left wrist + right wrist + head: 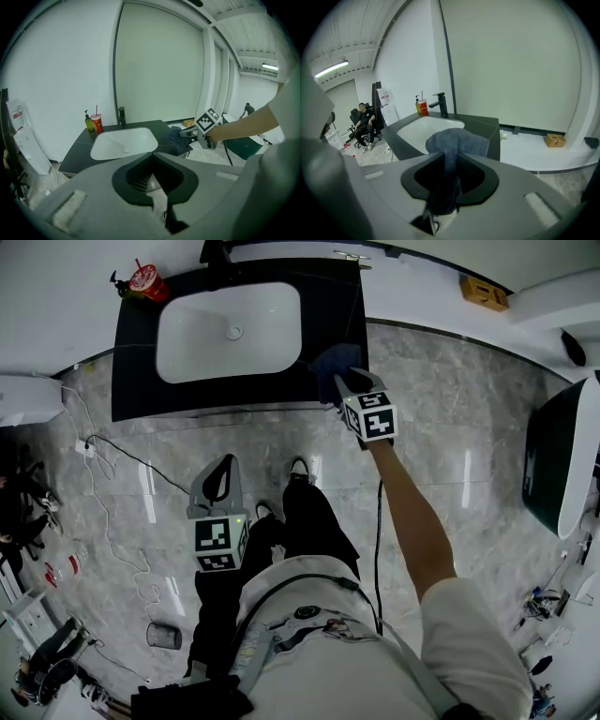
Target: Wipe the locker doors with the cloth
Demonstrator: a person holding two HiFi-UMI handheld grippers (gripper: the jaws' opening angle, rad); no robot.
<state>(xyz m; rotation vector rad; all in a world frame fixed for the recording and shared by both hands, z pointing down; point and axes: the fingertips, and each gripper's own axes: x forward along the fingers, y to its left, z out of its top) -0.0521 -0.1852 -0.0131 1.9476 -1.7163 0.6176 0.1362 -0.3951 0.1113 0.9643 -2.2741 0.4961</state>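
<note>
Right gripper (341,382) pinches the cloth (335,358) at the right edge of the counter (131,381); left gripper (217,482) is closed, empty. Wiping seems not yet begun.

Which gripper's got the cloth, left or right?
The right gripper: its jaws pinch the blue cloth at the sink counter. The left gripper holds nothing.

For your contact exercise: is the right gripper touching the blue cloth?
Touching: right gripper view shows the right gripper clamping the cloth between its jaws.

No print seems legible here.
</note>
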